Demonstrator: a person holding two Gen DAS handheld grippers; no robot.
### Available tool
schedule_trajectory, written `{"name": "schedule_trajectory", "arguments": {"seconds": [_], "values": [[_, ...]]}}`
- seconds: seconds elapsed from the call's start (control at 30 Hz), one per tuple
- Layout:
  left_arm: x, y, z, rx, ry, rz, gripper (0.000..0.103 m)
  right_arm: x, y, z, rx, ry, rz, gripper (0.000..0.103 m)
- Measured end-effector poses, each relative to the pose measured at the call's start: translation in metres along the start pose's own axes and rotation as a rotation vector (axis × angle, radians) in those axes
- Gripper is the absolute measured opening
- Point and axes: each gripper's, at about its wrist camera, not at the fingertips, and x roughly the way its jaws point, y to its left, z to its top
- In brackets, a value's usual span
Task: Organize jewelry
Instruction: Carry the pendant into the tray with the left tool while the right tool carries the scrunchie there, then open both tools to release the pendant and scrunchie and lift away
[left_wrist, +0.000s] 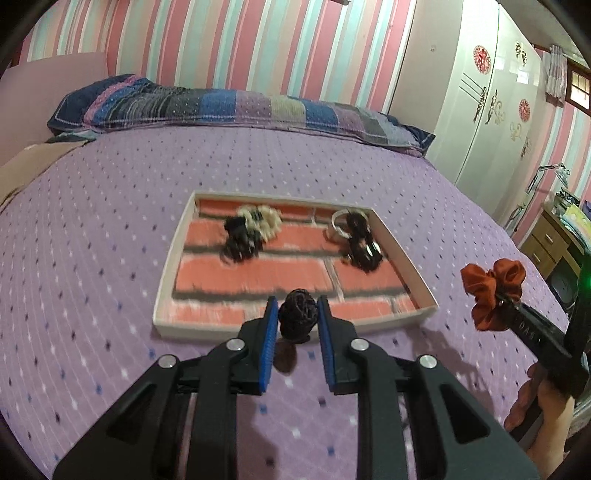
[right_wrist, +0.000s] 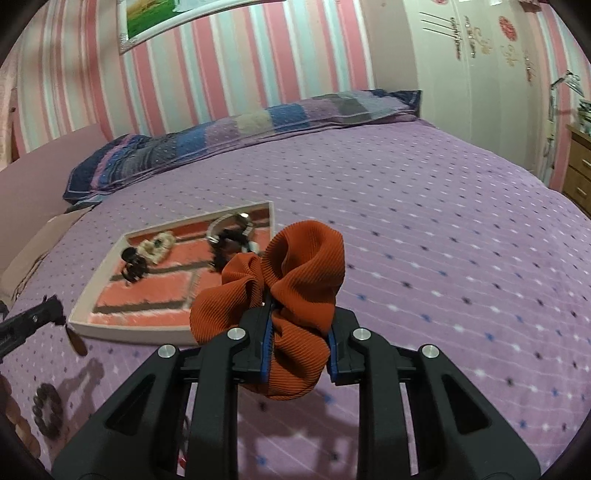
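Observation:
In the left wrist view my left gripper (left_wrist: 297, 307) is shut on a small dark maroon loop (left_wrist: 297, 318), held just in front of the near wall of a shallow white tray (left_wrist: 229, 326) lined with a brick pattern. In the tray lie a black claw clip (left_wrist: 238, 240) with a cream scrunchie (left_wrist: 267, 218), and a white bangle (left_wrist: 338, 225) beside more black clips (left_wrist: 360, 245). My right gripper (right_wrist: 299, 314) is shut on an orange ribbed scrunchie (right_wrist: 303, 273), above the bed to the right of the tray (right_wrist: 129, 334). The right gripper (left_wrist: 498, 295) also shows at the right, with the scrunchie (left_wrist: 484, 291).
The tray lies on a purple dotted bedspread (left_wrist: 110, 221). A patchwork pillow (left_wrist: 229, 107) lies along the striped wall, and a white wardrobe (left_wrist: 491, 96) stands at the right. A brown bead bracelet (right_wrist: 48, 413) lies on the bed at the lower left. My left gripper (right_wrist: 55, 310) shows at the left edge.

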Motion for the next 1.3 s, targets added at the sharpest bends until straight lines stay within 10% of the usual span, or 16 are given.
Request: {"name": "schedule_trajectory", "arguments": {"seconds": [1.3], "values": [[0.153,0.073,0.044,-0.021,0.176,0.148,0.023,0.156,0.053,0.021,-0.101,0.24,-0.038,0.031]]}}
